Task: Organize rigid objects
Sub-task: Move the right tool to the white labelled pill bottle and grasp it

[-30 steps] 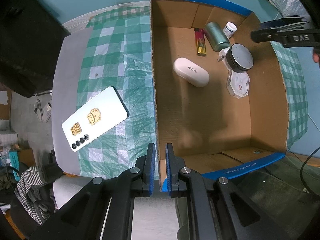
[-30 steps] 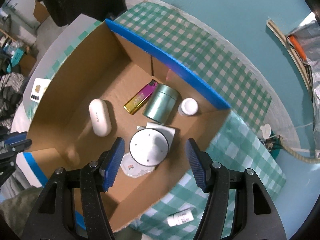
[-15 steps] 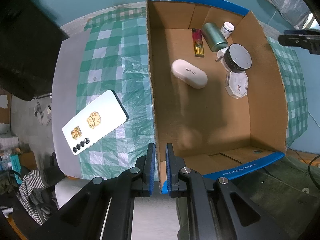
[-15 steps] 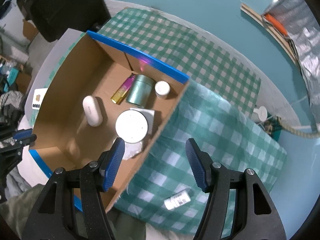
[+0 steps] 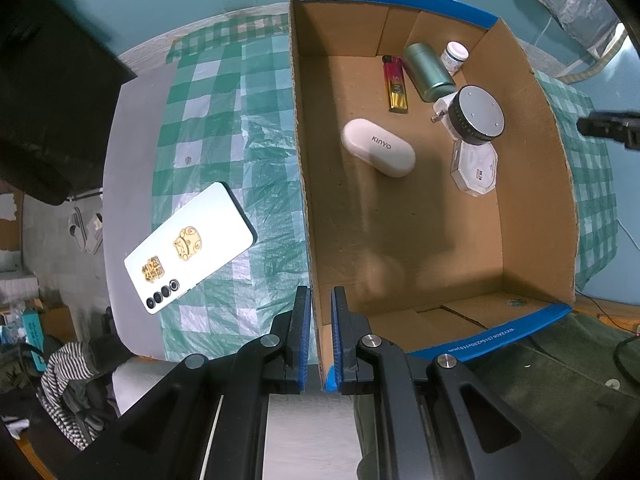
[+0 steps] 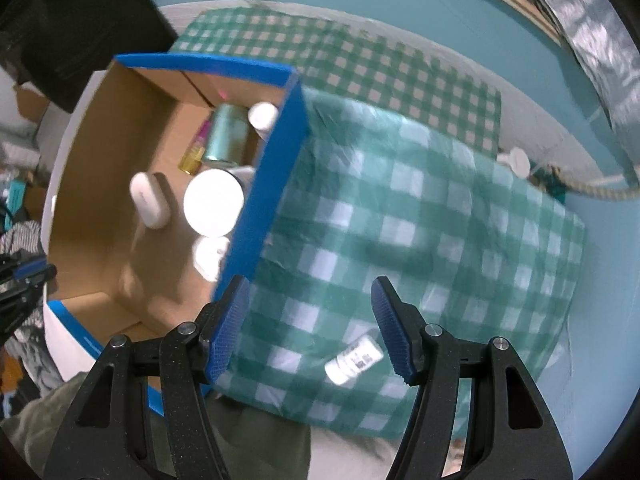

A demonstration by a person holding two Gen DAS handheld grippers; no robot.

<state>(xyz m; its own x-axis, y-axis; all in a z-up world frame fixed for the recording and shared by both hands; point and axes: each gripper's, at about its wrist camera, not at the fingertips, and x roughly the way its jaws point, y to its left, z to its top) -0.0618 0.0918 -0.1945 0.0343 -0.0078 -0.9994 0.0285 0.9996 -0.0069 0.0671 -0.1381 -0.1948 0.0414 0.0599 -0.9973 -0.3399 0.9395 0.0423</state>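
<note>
Your left gripper (image 5: pixel 320 336) is pinched shut on the near-left wall of the cardboard box (image 5: pixel 304 200), 1 blue pad on each side of the wall at the box's near corner. It points straight down at the table.

Inside the box, toward its far right corner, you have 6 things gathered. The white KINYO case (image 5: pixel 378 153) lies on the floor of the box, apart from the rest. The lighter (image 5: pixel 395 85) lies just beside the green tin (image 5: pixel 428 72), which is tipped on its side. A small white jar (image 5: pixel 454 55) stands in the corner just beyond the tin. The round grey-topped puck (image 5: pixel 476 114) sits on a white block, and the white octagonal box (image 5: pixel 474 172) lies next to it against the right wall.

Outside the box, the white phone (image 5: pixel 190 246) lies face down on the checked cloth (image 5: pixel 224 120), well apart from the box's left wall.

Your right gripper (image 6: pixel 310 326) hangs with its jaws spread and nothing between them, over the cloth just outside the box's right wall. Below it, near the right pad, lies a small white bottle (image 6: pixel 354 360) with a printed label; the view is blurred there, so the label cannot be read.
</note>
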